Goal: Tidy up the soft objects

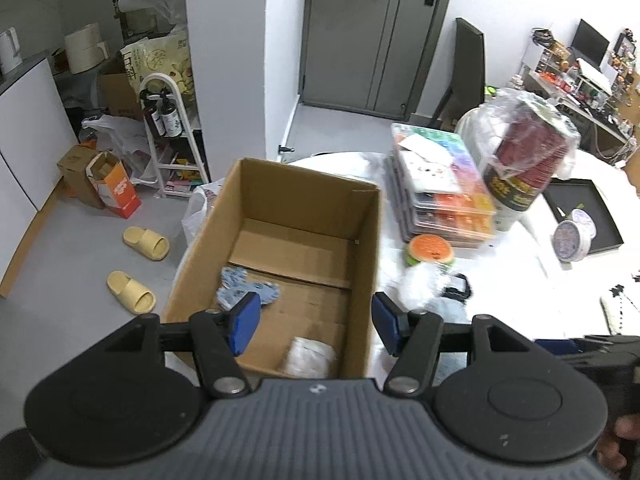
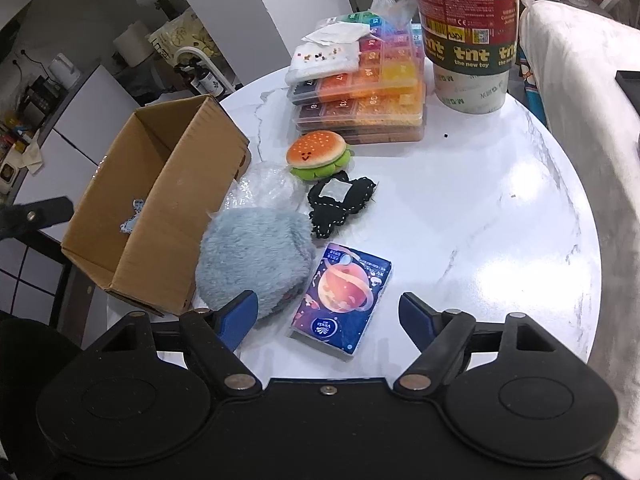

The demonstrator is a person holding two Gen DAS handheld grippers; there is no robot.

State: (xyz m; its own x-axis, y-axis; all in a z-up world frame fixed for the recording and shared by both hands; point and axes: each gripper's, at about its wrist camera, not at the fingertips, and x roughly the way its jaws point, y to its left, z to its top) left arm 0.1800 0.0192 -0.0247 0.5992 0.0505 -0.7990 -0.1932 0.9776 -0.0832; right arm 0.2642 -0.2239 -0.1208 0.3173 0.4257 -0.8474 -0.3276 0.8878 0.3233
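Nearest the right gripper (image 2: 324, 320), a tissue pack (image 2: 342, 300) with a planet print lies flat on the table (image 2: 480, 220), partly between the jaws, which stand wide and press on nothing. Just beside the pack, toward the cardboard box (image 2: 160, 200), sits a grey furry plush (image 2: 254, 260), touching the box's near wall. Beyond the plush is a crumpled clear plastic bag (image 2: 264, 188), then a black felt piece (image 2: 340, 204) and a burger plush (image 2: 318, 154), all on the side of the box where the tissue pack lies. Farthest from the box stand stacked bead trays (image 2: 360, 96) and a tall wrapped tub (image 2: 470, 40).

The left gripper (image 1: 314, 324) hangs over the box's open top, jaws about half apart and empty. Inside the box already lie a blue patterned cloth (image 1: 244, 290) and a white wrapped item (image 1: 308, 356).

The step in hand looks like picking the next soft thing for the box, probably the tissue pack. That would call for lowering the right jaws to straddle the pack's narrow sides, closing gently, then carrying it over the box rim.
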